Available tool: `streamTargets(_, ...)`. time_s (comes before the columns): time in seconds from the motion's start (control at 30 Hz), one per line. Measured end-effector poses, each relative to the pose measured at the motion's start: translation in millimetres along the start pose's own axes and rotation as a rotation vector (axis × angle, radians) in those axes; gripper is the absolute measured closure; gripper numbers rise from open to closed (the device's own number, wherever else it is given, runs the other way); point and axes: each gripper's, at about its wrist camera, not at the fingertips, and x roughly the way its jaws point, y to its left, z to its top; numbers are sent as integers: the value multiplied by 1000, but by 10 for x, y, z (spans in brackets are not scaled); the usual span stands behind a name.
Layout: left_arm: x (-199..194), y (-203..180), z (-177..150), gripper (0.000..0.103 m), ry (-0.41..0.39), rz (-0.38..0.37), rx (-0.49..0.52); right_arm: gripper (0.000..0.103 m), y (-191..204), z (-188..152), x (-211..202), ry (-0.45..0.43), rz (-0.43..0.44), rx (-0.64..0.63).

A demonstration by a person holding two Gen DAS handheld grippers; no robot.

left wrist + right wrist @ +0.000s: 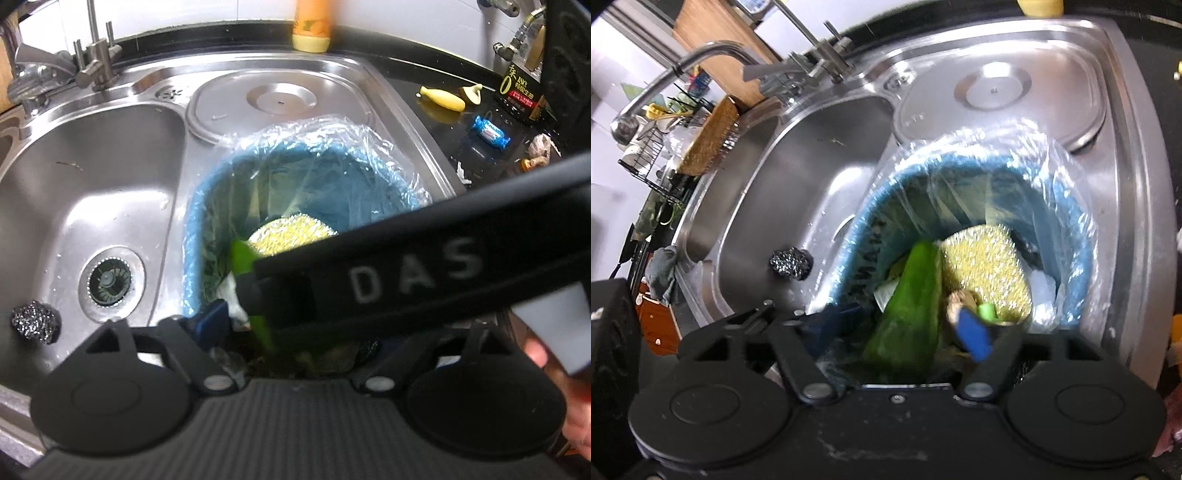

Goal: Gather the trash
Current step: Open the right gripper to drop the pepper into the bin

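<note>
Left wrist view: looking down into a blue bin [207, 206] lined with clear plastic, standing on the steel sink's [110, 192] right side beside the basin. Inside the bin, a yellow-green scouring pad [291, 236], a green strip [243, 258] and white paper scraps. Left gripper [295, 332] spread wide over the bin mouth, nothing pinched. Crossing the frame in front, the right gripper's black body lettered "DAS" [413, 273], hiding the bin's near right part. In the basin, a steel wool ball [35, 321] near the drain [109, 282]. On the dark counter [424, 88] to the right, still uncollected: a yellow peel piece [443, 98], a blue candy wrapper [489, 132], small scraps. Orange bottle [312, 26] behind the sink.

Right wrist view: same bin [1078, 273] from above. Right gripper [897, 325] spread apart, nothing gripped; blue pad [975, 336] on its right finger visible. Between and below the fingers, a large green piece [912, 306] lying in the bin, touching the scouring pad [986, 266]. Steel wool ball [790, 264] in the basin just left of the bin. Faucet [687, 66] and dish rack [653, 155] further left.
</note>
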Motion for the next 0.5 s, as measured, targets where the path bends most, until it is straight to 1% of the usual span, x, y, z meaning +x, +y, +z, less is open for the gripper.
streamTargets(0.03, -8, -13, 14, 9, 2, 5, -2, 13, 3, -1, -30, -7, -1, -3)
streamTargets(0.07, -20, -30, 29, 6, 2, 7, -4, 6, -1, 1, -54, -10, -1, -2)
streamTargets(0.1, -31, -42, 37, 4, 0, 13, -5, 3, -5, 1, -85, -14, 1, 0)
streamTargets(0.17, -65, -68, 54, 0, -8, 22, -9, 0, -24, 2, -159, -23, 8, 5)
streamTargets(0.5, -198, -219, 197, 0, -55, 39, -19, 0, -238, -31, -565, -105, -6, 59)
